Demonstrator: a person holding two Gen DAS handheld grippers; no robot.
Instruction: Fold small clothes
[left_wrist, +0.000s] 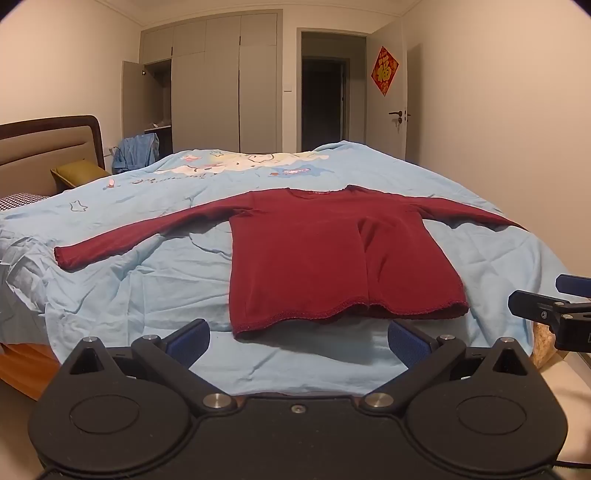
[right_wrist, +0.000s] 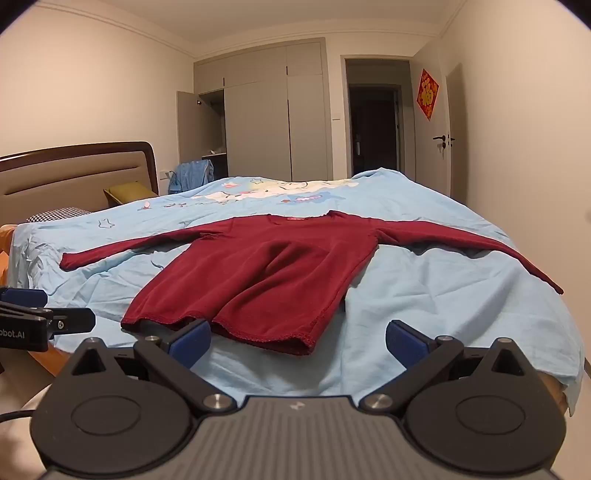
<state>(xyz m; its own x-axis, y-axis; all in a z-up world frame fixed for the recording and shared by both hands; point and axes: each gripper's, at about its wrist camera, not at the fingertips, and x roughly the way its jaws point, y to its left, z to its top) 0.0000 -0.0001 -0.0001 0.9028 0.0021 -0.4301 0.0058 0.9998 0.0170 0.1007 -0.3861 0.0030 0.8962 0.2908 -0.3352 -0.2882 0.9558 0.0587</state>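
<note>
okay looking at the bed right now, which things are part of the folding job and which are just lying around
Part of the job: red shirt, spread flat on the blue bedsheet; left gripper and right gripper, both open.

Lying about: green pillow, blue garment by the wardrobe.

The right gripper (left_wrist: 565, 295) was cut off by the frame edge at 3 o'clock in the left wrist view, its jaws' spread unreadable. The left gripper (right_wrist: 33, 314) was likewise cropped at 9 o'clock. The shirt's (right_wrist: 258, 273) neck label (right_wrist: 295, 220) was too small to read.
</note>
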